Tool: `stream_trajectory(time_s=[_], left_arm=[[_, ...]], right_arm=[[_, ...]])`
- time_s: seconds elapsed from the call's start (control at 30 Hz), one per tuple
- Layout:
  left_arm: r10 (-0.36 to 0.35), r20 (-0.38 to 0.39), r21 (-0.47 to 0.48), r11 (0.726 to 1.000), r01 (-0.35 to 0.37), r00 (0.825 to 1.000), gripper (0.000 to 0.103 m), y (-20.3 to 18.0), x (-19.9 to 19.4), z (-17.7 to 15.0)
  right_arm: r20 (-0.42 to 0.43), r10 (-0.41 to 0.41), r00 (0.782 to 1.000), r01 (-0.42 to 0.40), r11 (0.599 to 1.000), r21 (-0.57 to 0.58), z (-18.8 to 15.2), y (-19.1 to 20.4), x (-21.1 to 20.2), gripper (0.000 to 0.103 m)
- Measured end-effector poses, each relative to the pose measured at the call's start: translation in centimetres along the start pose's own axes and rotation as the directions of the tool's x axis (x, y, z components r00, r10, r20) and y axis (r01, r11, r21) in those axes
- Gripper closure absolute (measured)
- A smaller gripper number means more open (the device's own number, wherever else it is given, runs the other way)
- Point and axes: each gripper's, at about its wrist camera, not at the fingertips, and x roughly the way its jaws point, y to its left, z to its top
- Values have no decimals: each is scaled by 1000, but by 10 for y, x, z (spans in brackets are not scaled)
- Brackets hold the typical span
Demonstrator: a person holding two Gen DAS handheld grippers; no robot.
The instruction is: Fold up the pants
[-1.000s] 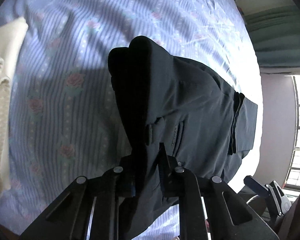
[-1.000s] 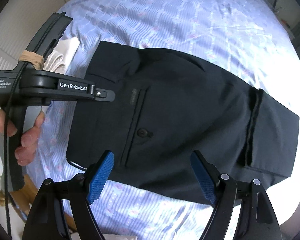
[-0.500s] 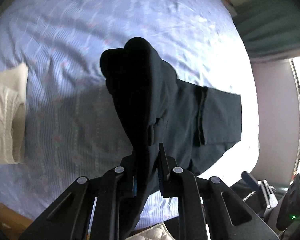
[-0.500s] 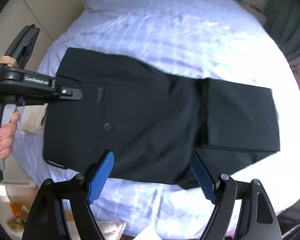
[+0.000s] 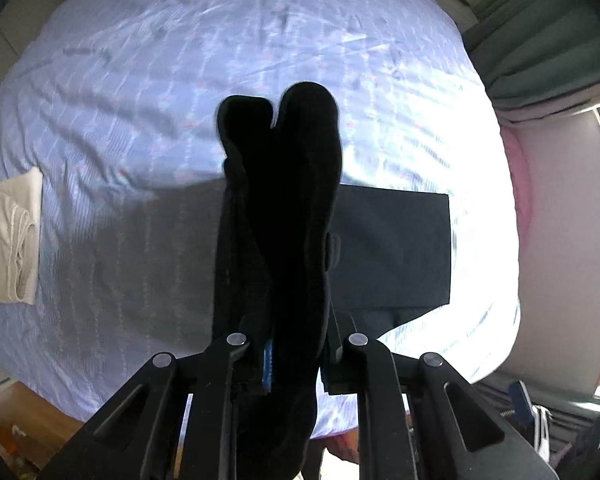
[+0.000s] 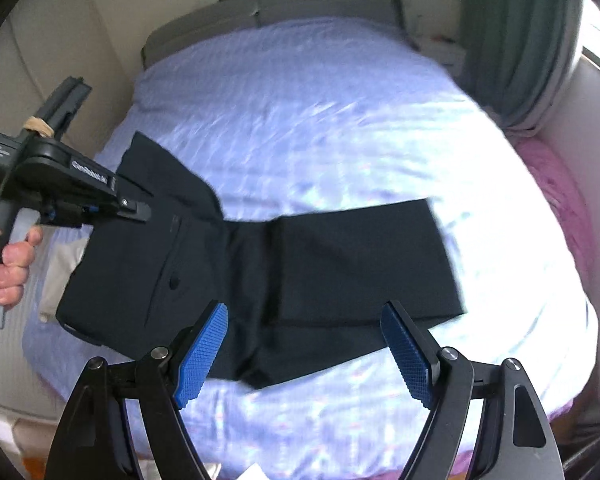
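Observation:
The dark navy pants (image 6: 340, 264) lie partly folded on the bed, legs doubled over at the right, waist end raised at the left. My left gripper (image 5: 296, 356) is shut on the waistband, and a thick bunch of dark cloth (image 5: 284, 200) stands up between its fingers. In the right wrist view the left gripper (image 6: 134, 210) grips the waist corner, held by a hand. My right gripper (image 6: 304, 344) is open and empty, blue pads (image 6: 200, 352) wide apart, above the near edge of the pants.
The bed has a light blue striped sheet (image 6: 320, 112) with a grey headboard (image 6: 300, 4) at the far end. A folded cream garment (image 5: 8, 244) lies at the left. Green curtains (image 6: 512, 40) and a pink cover (image 6: 556, 184) are at the right.
Both grippers have risen and drawn back from the bed. The left gripper has lifted the waist end higher, so the cloth hangs up off the sheet. The right gripper stays open.

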Motion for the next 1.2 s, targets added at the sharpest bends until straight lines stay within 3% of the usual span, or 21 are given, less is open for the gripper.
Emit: stream_trajectory(time_s=[0.27,0.57,0.83,0.9,1.0,1.2], left_arm=[[154,-23,7,988,-154,988,85,-103,58,11],[200,-77,100,976,-192,977,85,-198,135,20],[253,-100,130,962,-240,962,82,-237,197,22],[213,-118,144,970,-196,970,76,-247,210,24],[71,-168,147,988,-46,983,62,-266,213,24],[101,-6,292,952,-95,995,51,-287,172,16]], right_arm=[[15,-69,998,67,992,109,-2,-99,0,23],[-47,-126,991,134,949,285,-29,-192,24,23],[-119,-176,977,203,938,282,-34,-238,54,23],[-129,-183,975,212,938,275,-33,-243,58,23],[-133,-181,974,211,942,261,-33,-247,63,23],[-120,-134,984,157,964,214,-38,-242,64,23]])
